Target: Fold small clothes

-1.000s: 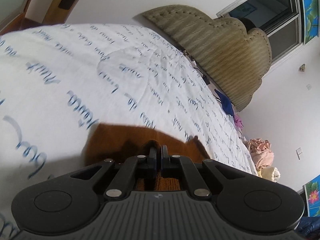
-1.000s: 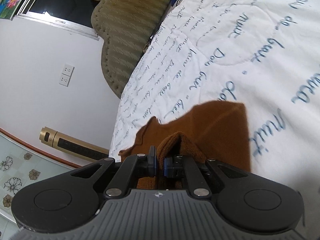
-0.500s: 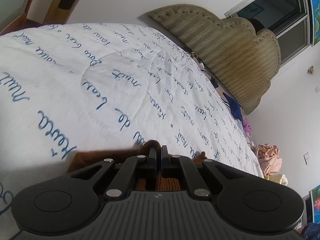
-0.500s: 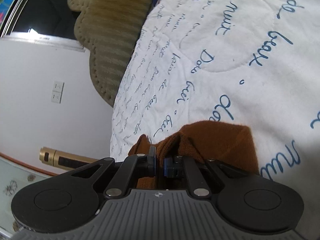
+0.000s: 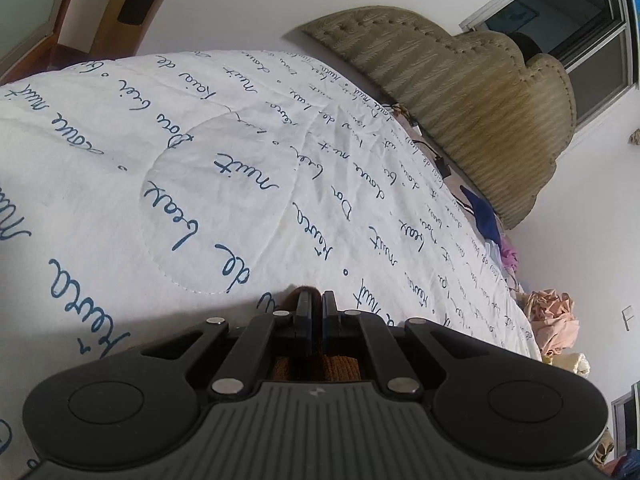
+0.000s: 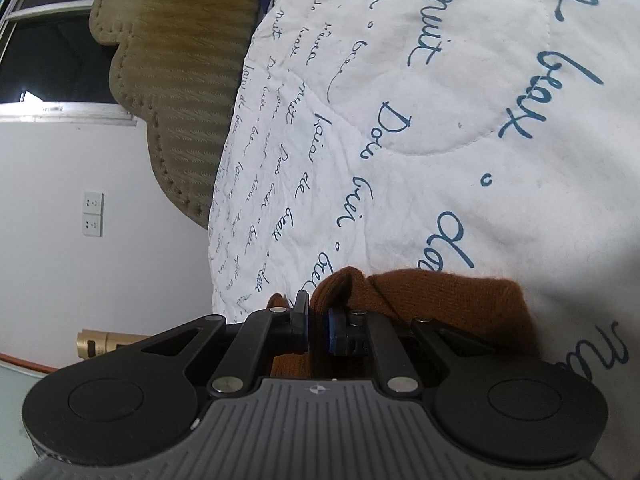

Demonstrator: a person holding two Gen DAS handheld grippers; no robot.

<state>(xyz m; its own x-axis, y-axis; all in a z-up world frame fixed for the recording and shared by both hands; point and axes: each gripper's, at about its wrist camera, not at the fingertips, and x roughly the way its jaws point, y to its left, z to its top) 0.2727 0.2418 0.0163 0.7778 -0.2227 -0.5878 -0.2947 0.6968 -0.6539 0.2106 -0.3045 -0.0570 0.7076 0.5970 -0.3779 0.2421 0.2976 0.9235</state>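
Pinching the brown knit garment (image 6: 448,300) at six o'clock, both the left gripper (image 5: 313,320) and right gripper (image 6: 318,326) are clamping cloth — fold underway, laying flat on the quilt (image 5: 200,184) seemingly left.

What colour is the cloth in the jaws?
Rusty brown cloth, clearest in the right wrist view.

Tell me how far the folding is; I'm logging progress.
Mid-fold. Done: both claws have hold of the brown knit garment. In hand: the right claw pinches a bunched edge, and the left claw is shut on another part above the bedspread. Left: laying it flat and letting go.
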